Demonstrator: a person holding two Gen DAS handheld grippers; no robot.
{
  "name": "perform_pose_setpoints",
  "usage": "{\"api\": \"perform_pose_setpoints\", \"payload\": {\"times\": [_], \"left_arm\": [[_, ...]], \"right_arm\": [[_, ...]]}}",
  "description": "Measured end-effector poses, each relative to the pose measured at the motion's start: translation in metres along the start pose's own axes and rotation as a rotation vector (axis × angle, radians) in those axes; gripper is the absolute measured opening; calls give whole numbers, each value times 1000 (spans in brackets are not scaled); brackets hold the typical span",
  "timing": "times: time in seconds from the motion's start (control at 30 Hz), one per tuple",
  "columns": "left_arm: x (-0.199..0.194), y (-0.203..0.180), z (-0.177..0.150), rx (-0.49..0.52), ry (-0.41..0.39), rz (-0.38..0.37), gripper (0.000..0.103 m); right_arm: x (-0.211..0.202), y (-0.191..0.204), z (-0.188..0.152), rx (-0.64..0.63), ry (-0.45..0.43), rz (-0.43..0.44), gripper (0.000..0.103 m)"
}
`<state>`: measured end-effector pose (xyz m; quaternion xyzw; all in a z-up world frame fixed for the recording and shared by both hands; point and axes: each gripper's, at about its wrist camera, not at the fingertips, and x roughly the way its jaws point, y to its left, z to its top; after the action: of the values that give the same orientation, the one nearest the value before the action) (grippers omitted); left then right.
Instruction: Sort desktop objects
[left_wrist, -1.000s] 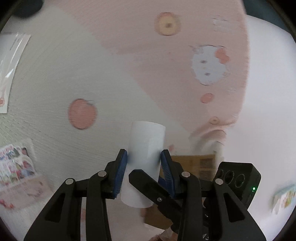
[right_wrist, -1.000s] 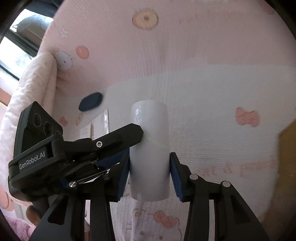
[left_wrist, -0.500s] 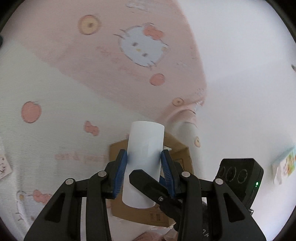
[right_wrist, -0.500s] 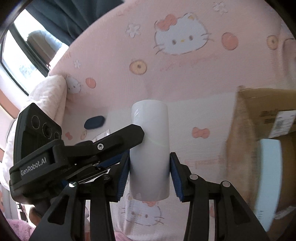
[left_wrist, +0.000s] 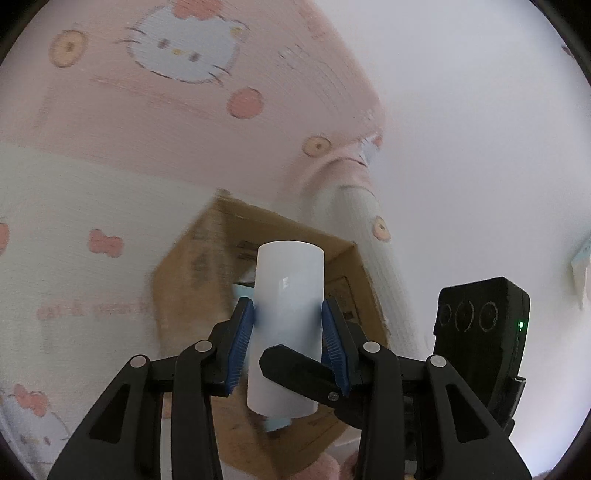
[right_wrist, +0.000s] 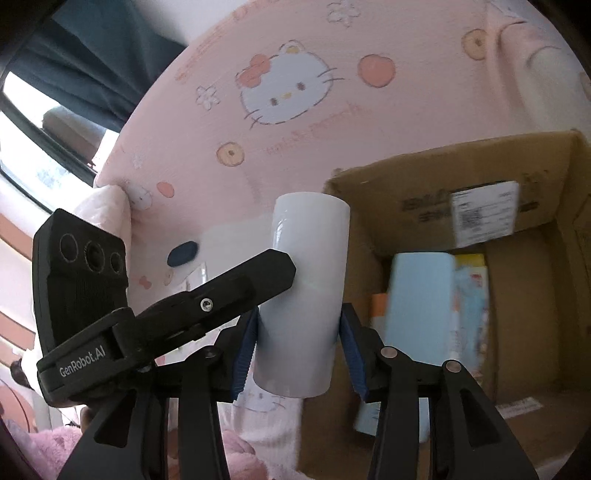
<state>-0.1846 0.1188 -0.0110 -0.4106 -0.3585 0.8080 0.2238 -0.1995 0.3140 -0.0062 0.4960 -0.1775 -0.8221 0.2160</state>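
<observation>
A white cylindrical cup (left_wrist: 286, 295) (right_wrist: 304, 273) is held by both grippers at once. My left gripper (left_wrist: 288, 328) is shut on its sides with the blue pads (left_wrist: 242, 339). My right gripper (right_wrist: 299, 343) is shut on it too. Each gripper's body shows in the other's view, the right one (left_wrist: 480, 332) and the left one (right_wrist: 85, 295). An open cardboard box (right_wrist: 528, 192) (left_wrist: 184, 280) lies just beyond the cup. In the box sit a pale blue cylinder (right_wrist: 421, 295) and some packets.
A pink and white Hello Kitty bedspread (right_wrist: 288, 88) (left_wrist: 110, 110) covers the surface. A dark blue oval object (right_wrist: 181, 253) lies far left on it. A window with a dark curtain (right_wrist: 92, 55) is at the upper left. A white wall (left_wrist: 480, 129) is on the right.
Both grippers have carried the cup rightward across the bedspread; the cardboard box has come into view and now lies directly behind the cup.
</observation>
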Motion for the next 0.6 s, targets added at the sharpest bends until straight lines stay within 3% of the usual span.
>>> {"api": "perform_pose_setpoints", "payload": {"times": [0.17, 0.47, 0.6], "left_arm": [[15, -15, -10, 11, 31, -10, 42], [30, -2, -26, -25, 180, 135, 42], [33, -5, -26, -2, 193, 168, 42]], "right_arm": [[-14, -15, 2, -4, 26, -35, 42], [7, -33, -18, 39, 203, 29, 42], [13, -29, -22, 10, 228, -1, 42]]}}
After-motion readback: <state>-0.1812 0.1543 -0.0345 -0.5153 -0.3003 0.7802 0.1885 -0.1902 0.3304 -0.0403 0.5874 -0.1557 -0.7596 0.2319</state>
